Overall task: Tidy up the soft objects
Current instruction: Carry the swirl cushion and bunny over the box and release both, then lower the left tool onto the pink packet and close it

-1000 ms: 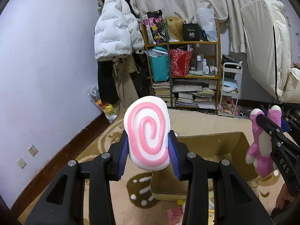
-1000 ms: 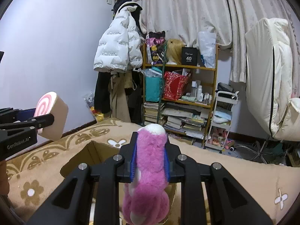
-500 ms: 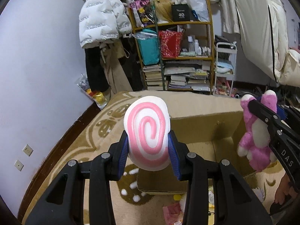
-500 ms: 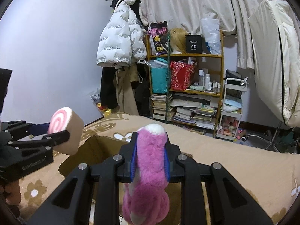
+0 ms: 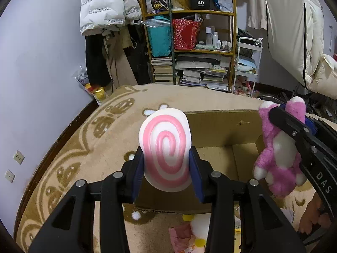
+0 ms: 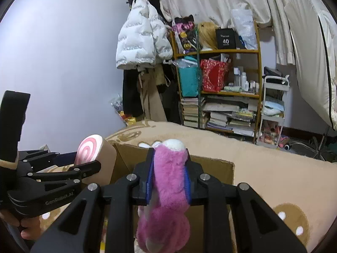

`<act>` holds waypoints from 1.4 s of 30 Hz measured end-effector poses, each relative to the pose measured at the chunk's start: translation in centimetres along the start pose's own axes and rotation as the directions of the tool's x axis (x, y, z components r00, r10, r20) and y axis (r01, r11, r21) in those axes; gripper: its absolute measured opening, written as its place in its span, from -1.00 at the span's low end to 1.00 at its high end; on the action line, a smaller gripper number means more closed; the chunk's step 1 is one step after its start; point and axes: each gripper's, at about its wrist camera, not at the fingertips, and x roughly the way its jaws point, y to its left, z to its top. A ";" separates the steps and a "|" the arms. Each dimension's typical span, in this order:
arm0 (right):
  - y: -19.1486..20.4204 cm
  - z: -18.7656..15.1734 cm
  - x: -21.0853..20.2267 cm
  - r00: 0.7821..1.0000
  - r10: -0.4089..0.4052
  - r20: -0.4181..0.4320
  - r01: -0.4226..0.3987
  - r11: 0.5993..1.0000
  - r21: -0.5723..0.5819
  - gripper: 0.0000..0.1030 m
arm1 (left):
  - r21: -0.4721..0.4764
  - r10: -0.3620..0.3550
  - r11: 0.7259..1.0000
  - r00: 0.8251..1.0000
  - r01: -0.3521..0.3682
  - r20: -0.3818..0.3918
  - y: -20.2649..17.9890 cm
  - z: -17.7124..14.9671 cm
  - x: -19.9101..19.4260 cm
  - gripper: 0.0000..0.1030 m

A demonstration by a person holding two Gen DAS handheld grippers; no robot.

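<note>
Pink-swirl cushion (image 5: 166, 149) is sitting clamped between our left gripper (image 5: 166, 168) jaws; right gripper (image 6: 168, 181) is pinching the pink plush (image 6: 166, 198). We are holding both over the cardboard box (image 5: 221, 126) ahead; judgement: lowering inside the walls before releasing.

Box (image 5: 212, 124) on rug (image 5: 88, 147); shelf (image 5: 202, 48) behind.

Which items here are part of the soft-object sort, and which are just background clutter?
Job:
- pink swirl cushion, clamped in left gripper
- pink plush toy, clamped in right gripper
- open cardboard box below both

Lying about:
- white puffer jacket
- bookshelf with books, bags, bottles
- small white cart
- patterned rug
</note>
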 end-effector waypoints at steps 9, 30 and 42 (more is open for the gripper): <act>-1.3 0.0 0.9 0.999 0.006 -0.038 -0.004 0.998 0.061 -0.48 | 0.025 -0.002 1.000 0.999 0.003 -0.041 -0.3 -0.5 1.2 -0.16; -1.5 0.6 -2.3 0.999 0.002 -0.045 0.004 0.993 0.121 0.91 | 0.040 0.105 0.994 0.994 -0.105 -0.003 1.2 -1.2 -3.0 0.77; -1.0 0.5 -7.7 1.000 -0.018 -0.024 0.021 0.988 0.151 1.00 | 0.033 0.099 0.995 0.995 -0.098 -0.014 1.6 -2.9 -7.9 0.90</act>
